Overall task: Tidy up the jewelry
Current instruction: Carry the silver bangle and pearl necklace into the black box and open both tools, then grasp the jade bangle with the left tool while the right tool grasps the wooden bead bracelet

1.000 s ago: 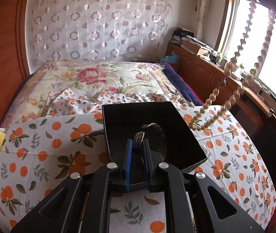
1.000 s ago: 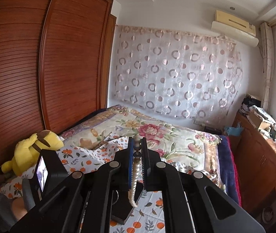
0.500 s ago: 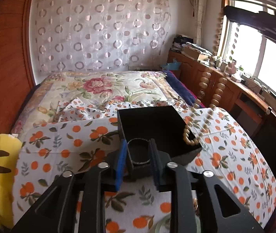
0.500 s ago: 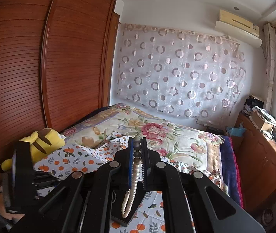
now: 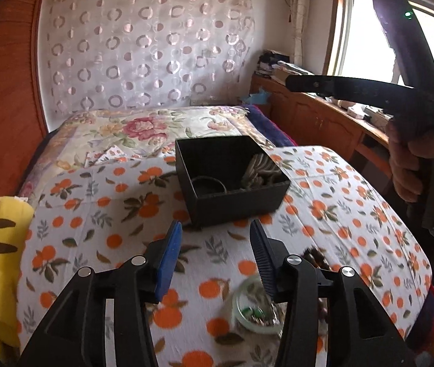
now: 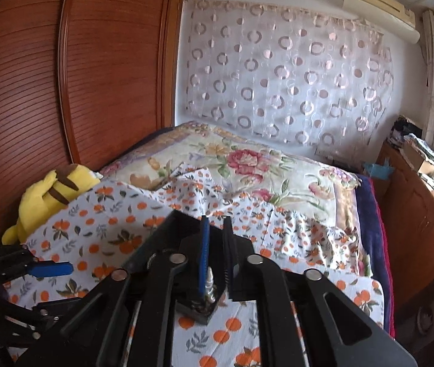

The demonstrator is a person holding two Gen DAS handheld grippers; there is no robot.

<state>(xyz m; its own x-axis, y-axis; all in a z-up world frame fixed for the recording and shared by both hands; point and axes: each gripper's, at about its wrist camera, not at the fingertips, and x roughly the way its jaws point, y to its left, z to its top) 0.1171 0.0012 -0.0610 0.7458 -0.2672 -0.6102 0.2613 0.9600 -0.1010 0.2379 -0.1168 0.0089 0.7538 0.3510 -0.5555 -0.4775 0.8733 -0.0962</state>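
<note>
A: What has changed since half a second ago?

B: The left gripper [image 5: 215,232] has drawn back from the black box [image 5: 232,177]; its fingers stood against the near wall then, and now they are spread wide over the orange-print cloth [image 5: 94,214], holding nothing. The right gripper [image 6: 217,229] no longer clamps the bead necklace [image 5: 258,169]. Its fingers stand a little apart above the box, and the strand lies heaped inside, against the right wall.

A: And the bangle?

B: The dark bangle [image 5: 209,183] lies flat on the box floor, left of the beads, near the front wall, as before.

A: Anything nearer than the box?

B: Just past the left gripper's right finger, a pale green ring-shaped piece [image 5: 249,305] rests on the cloth with small bits on it; blurred, so I cannot name them. Some dark beads [image 5: 314,255] lie beside it.

A: The surface and room?

B: The cloth covers the bed's near part; a yellow plush toy [image 6: 51,195] sits at its left edge. Farther off lies a floral quilt [image 6: 247,165], then a circle-patterned curtain [image 6: 278,76]. A wooden wardrobe [image 6: 79,76] stands left, a low cabinet [image 5: 324,122] under the window right.
</note>
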